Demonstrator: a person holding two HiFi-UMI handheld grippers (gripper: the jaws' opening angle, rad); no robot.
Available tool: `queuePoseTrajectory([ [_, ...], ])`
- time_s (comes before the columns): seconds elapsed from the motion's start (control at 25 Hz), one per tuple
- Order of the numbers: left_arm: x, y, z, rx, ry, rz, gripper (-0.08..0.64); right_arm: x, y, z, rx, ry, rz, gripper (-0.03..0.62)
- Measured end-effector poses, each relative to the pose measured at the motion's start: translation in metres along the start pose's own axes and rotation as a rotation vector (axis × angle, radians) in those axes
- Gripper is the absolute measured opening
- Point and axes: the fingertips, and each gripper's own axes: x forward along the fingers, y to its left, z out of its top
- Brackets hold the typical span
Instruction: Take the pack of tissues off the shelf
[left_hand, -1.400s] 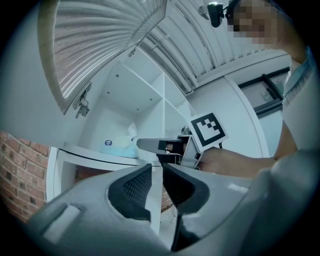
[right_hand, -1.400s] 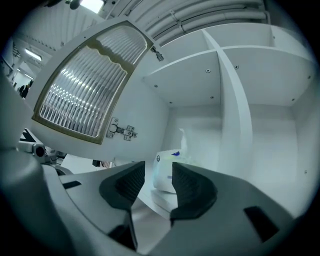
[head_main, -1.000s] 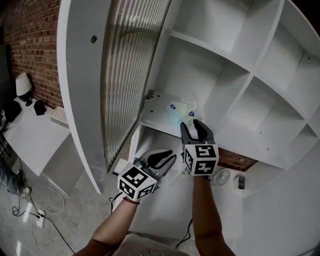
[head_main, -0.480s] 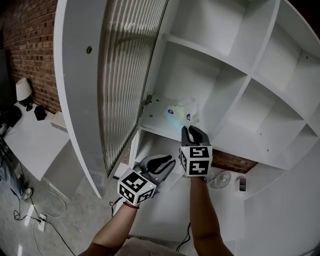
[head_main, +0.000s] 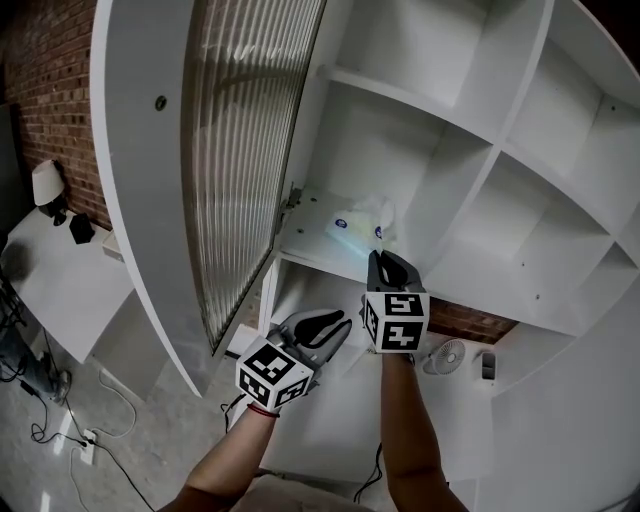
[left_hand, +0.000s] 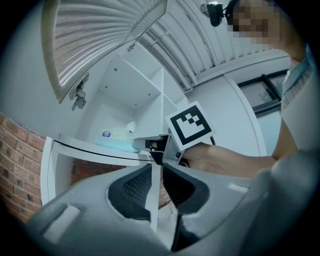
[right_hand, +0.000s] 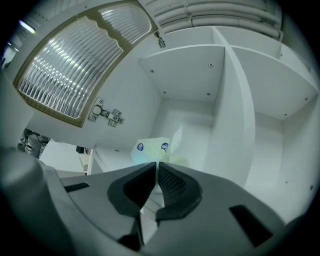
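The pack of tissues (head_main: 358, 225) is pale blue-green with blue round marks and lies on a white shelf (head_main: 308, 238) inside the open cupboard. The right gripper view shows the pack (right_hand: 150, 148) just past the jaw tips. My right gripper (head_main: 387, 262) reaches level to the pack's near edge; its jaws have just been closing and now pinch that edge of the wrapper. My left gripper (head_main: 325, 325) hangs lower and to the left, shut with nothing in it, below the shelf. From the left gripper view, the pack (left_hand: 116, 140) lies beyond the right gripper (left_hand: 142, 145).
A cupboard door with ribbed glass (head_main: 240, 150) stands swung open at the left of the compartment. An upright divider (head_main: 440, 205) bounds the compartment on the right. A small fan (head_main: 440, 355) sits below, and a white desk (head_main: 60, 290) stands at far left.
The right gripper's jaws went from wide open to closed at the pack's near edge. The left gripper stayed where it was.
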Motion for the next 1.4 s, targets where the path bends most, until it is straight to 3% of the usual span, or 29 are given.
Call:
queuePoseTrajectory([
  [0.72,0.006,-0.011,-0.001,0.022,0.014,-0.008,0.074,-0.031,-0.004,0.013,0.08,-0.13,0.028,0.023],
  [1.4,0.002,-0.028,0.001,0.024,0.021,0.012,0.074,-0.1,0.004,0.032,0.125,-0.28,0.121,0.023],
])
